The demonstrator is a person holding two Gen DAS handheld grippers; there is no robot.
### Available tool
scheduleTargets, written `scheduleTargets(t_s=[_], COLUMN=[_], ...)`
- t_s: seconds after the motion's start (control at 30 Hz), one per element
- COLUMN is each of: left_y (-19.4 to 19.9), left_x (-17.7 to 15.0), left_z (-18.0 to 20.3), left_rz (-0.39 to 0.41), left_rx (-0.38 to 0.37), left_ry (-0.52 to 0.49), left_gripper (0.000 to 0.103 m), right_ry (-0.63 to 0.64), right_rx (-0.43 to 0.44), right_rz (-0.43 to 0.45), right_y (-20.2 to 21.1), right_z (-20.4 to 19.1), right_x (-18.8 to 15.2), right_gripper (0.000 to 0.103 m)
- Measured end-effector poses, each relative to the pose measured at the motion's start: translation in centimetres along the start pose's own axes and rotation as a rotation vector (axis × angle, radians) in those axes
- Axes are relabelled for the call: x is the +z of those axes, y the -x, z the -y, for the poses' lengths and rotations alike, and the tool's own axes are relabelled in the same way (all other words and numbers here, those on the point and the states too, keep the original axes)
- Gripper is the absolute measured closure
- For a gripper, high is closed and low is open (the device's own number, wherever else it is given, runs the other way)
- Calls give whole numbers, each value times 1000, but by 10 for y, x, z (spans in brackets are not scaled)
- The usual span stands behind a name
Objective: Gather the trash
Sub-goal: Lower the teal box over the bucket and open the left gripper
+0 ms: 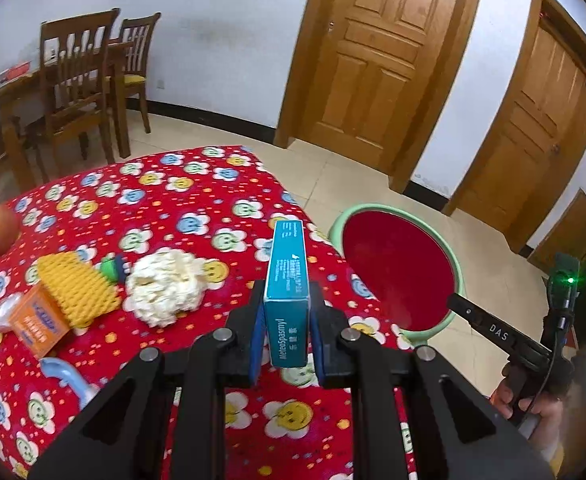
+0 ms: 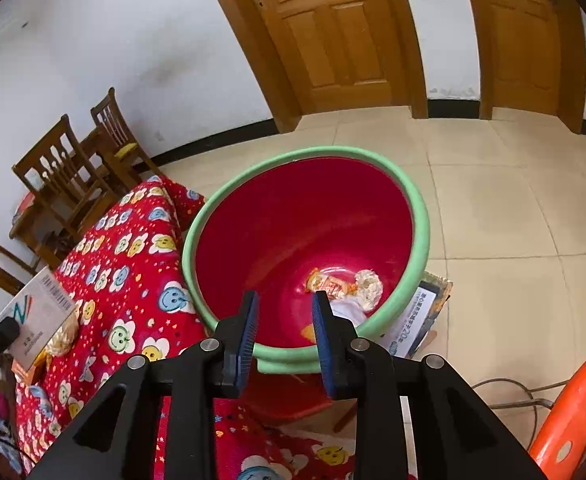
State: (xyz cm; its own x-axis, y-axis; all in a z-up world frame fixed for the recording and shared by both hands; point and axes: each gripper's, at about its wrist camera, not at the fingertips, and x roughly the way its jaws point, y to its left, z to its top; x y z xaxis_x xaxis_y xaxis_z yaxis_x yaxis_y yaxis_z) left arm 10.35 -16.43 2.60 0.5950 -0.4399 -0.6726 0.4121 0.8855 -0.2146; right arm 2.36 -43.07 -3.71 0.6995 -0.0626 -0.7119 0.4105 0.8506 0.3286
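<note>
Orange carton (image 1: 39, 324): at 9 o'clock in my left view, lying on the red smiley-print cloth (image 1: 197, 200); its blue printing is too blurred to read, and a yellow knitted piece (image 1: 77, 286) covers its far end.
Tissue wad (image 1: 165, 286): crumpled white, just right of the knit.
My left gripper (image 1: 285, 316): clamped on the teal box (image 1: 287, 292) — side panel reads "MeteoSpasmyl", the smaller lines unreadable. Its long axis runs away from me, far end toward 12 o'clock, held above the cloth.
Bucket (image 1: 455, 264): red with a green rim, at 3 o'clock off the table's edge.
My right gripper (image 2: 285, 332): fingers spread, holding nothing, over the bucket's near rim.
Bucket contents: an orange wrapper (image 2: 329, 284) and white scraps (image 2: 369, 284) — print illegible.
</note>
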Motion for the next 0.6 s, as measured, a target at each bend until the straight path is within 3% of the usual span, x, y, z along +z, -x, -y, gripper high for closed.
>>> scheduleTargets(t_s=[0.6], left_y=[-63], left_x=[9], left_z=[88], left_rz=[-60], left_rx=[-123], left_ry=[-182], left_gripper=[84], right_ry=[-103], right_rx=[-4], right_rz=[28], right_y=[14], right_z=[37], right_x=[-1], right_gripper=[66])
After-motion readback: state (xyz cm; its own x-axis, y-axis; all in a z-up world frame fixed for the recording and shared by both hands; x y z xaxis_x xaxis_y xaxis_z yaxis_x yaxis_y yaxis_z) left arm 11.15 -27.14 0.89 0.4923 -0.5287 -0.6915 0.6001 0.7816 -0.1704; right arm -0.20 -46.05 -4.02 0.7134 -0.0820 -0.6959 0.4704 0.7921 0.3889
